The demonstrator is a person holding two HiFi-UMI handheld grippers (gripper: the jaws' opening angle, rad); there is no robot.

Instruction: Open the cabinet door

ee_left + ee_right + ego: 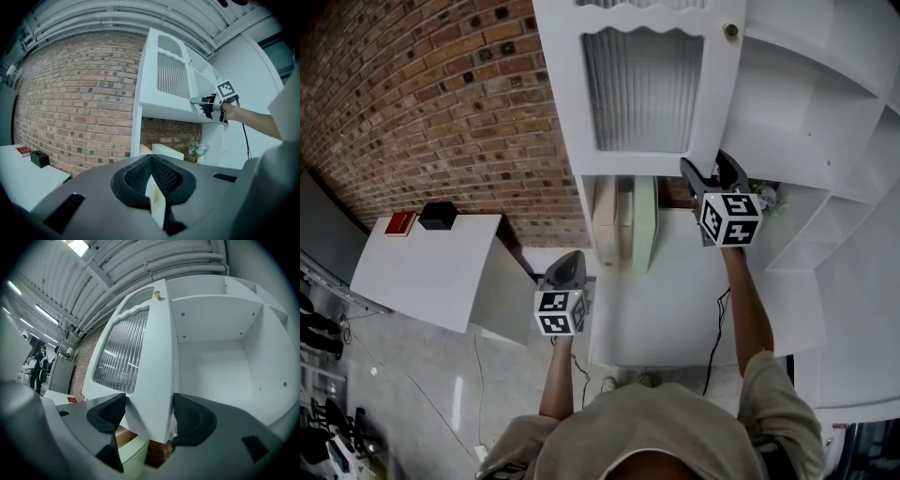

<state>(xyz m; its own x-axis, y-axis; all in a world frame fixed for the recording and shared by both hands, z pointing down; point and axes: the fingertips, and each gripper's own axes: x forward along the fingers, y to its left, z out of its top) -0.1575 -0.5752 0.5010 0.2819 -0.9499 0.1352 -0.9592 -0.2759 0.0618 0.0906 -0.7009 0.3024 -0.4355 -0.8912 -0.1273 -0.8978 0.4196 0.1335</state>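
Note:
The white cabinet door (642,89) with a ribbed glass pane stands swung out from the cabinet, its small brass knob (730,30) on the free edge. My right gripper (711,164) is raised to the door's lower free corner. In the right gripper view the door (150,380) fills the gap between the two black pads (108,412), which touch its faces. The empty white compartment (220,362) shows behind it. My left gripper (567,258) hangs lower and to the left, away from the cabinet, pads together and holding nothing; in its own view (151,161) the door (171,79) is far ahead.
Cream and pale green boxes (623,225) stand on the white counter (675,309) below the door, with a small flower bunch (769,199) to their right. A white table (422,267) at the left carries a red book (399,223) and a black box (438,215). A brick wall (441,103) lies behind.

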